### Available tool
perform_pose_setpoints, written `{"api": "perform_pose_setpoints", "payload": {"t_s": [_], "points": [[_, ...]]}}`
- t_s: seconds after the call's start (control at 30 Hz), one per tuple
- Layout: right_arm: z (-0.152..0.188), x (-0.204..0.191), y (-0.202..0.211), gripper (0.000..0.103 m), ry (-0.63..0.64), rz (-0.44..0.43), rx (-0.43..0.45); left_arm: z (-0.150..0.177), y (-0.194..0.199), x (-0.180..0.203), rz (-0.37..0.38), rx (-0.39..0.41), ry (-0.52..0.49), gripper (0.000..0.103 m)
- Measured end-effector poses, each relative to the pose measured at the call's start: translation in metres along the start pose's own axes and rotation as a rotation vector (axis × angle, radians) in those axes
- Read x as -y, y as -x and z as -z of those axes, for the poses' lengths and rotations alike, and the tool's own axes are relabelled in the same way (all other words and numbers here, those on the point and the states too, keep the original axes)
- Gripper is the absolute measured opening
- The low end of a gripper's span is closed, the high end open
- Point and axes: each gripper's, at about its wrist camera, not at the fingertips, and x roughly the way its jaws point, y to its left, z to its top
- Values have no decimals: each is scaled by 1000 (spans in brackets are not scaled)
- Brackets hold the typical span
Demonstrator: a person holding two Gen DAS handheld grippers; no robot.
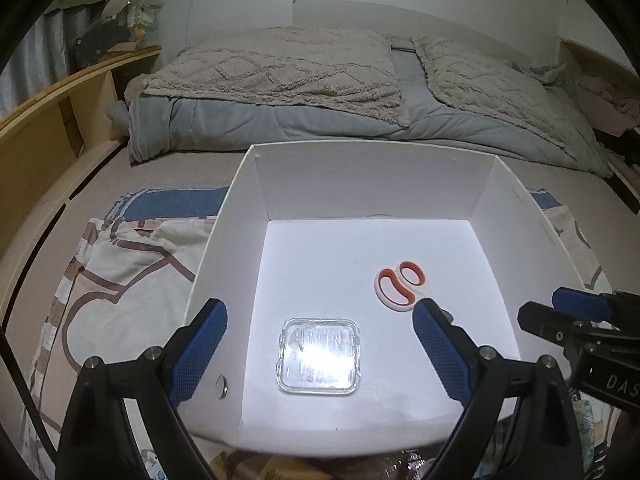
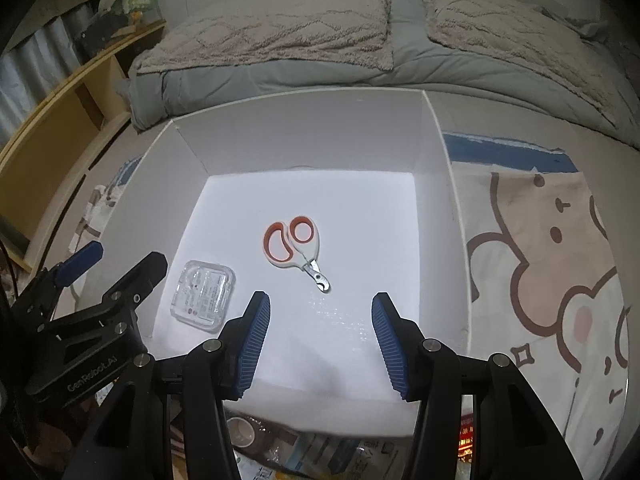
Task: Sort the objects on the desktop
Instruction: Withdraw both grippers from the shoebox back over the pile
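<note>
Both tongs hang over the white box (image 1: 484, 200) with nothing between their pads: the left gripper (image 1: 318, 344) is spread wide, the right gripper (image 2: 318, 344) is parted about halfway, and neither touches anything. Going left to right in the left wrist view, the clear plastic case (image 1: 319, 356) lies flat on the box floor at about 7 o'clock from the floor's centre, directly between the left pads but below them. It looks light, hard and glossy, so it will probably slip under a glancing pinch; its rounded square rim is the place to take it, pads across two opposite straight sides, with gentle pressure because thin clear plastic may crack or pop open. Further right, at about 3 o'clock, lie the small clippers (image 2: 294, 246) with orange-lined white handles, well apart from the case and nearer the right tongs. They look stiff and a little heavier, with a short metal tip (image 2: 320, 278) pointing toward 5 o'clock in the right wrist view. I would grip across the two handle loops, not the slick tip, since the loops offer width and some texture.
</note>
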Motion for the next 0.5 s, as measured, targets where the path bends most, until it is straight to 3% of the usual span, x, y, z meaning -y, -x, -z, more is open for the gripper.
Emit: {"api": "perform_pose_setpoints", "payload": {"t_s": [0.37, 0.5], "points": [[7, -9, 45, 53, -9, -4, 96, -1, 43, -4, 9, 38, 3, 95], [12, -10, 61, 61, -10, 4, 123, 1, 62, -4, 18, 62, 2, 95]]}}
